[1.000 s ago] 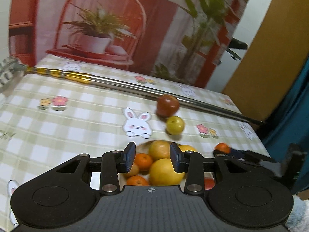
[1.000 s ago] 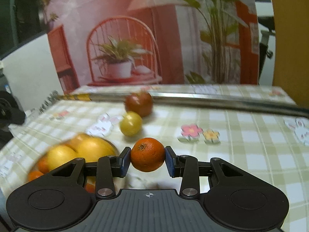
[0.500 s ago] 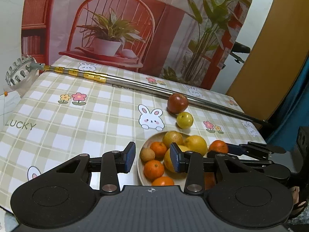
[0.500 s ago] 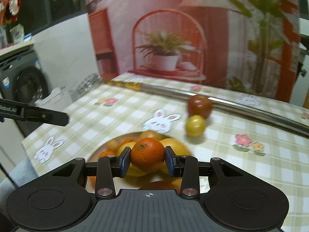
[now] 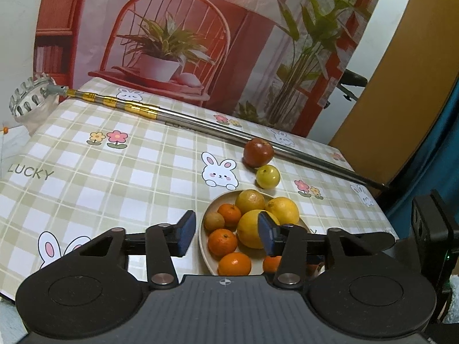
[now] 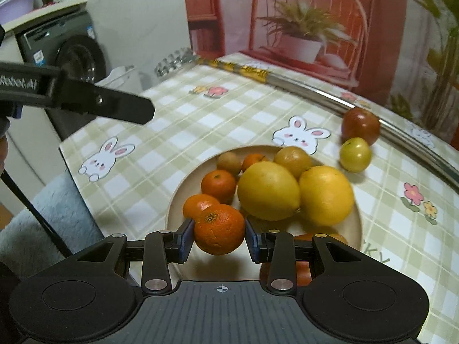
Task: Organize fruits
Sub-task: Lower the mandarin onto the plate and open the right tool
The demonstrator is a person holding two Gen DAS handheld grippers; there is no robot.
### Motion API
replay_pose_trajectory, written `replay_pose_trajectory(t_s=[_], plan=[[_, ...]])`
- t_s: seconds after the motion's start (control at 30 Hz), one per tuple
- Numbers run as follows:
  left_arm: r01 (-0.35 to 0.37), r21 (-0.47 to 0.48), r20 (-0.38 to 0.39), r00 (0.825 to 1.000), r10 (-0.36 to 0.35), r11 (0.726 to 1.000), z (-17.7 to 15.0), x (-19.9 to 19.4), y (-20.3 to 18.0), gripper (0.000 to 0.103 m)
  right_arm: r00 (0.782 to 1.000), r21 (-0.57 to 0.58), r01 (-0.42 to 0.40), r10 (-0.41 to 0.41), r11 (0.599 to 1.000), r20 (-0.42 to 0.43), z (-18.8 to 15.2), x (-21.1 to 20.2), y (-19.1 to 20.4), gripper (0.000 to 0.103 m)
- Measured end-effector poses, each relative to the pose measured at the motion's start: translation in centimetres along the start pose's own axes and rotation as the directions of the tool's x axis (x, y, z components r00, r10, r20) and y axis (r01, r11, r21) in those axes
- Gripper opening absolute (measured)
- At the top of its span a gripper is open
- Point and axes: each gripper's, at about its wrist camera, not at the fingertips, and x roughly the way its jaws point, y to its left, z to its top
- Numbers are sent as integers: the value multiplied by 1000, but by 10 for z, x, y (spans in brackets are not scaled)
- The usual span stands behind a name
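My right gripper (image 6: 219,236) is shut on a tangerine (image 6: 219,228), held just above the near rim of a beige plate (image 6: 354,230). The plate holds two big lemons (image 6: 268,190), several tangerines and small brownish fruits. A red apple (image 6: 361,124) and a small green-yellow fruit (image 6: 355,154) lie on the tablecloth beyond it. My left gripper (image 5: 225,233) is open and empty, hovering above the plate's (image 5: 205,226) near left side; the apple (image 5: 258,152) and the small fruit (image 5: 267,176) lie past the plate.
A long metal pole (image 5: 200,123) with a toothed basket head (image 5: 27,96) lies across the back of the checked tablecloth. The table's edge runs near the plate on the right (image 5: 384,223). A washing machine (image 6: 66,54) stands to the left.
My right gripper carried the tangerine left and lower, over the plate's near rim. The left gripper rose and drew back, and its jaws opened wider.
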Motion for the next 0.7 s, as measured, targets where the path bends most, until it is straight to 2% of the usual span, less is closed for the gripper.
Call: replay_pose_trajectory(t_s=[0.17, 0.4, 0.57, 0.7], plan=[[-7, -4, -9, 1000, 7, 1000, 1, 4, 1, 51, 999, 8, -7, 7, 1000, -40, -2, 10, -2, 35], [-16, -8, -16, 1000, 16, 1000, 0, 8, 0, 52, 999, -17, -11, 10, 1000, -51, 0, 15, -2, 35], [-14, -1, -5, 1000, 14, 1000, 0, 5, -2, 60, 999, -10, -20, 19, 1000, -49, 0, 14, -2, 36], [-17, -2, 1, 1000, 17, 1000, 0, 4, -1, 60, 999, -9, -12, 12, 1000, -41, 0, 12, -2, 36]])
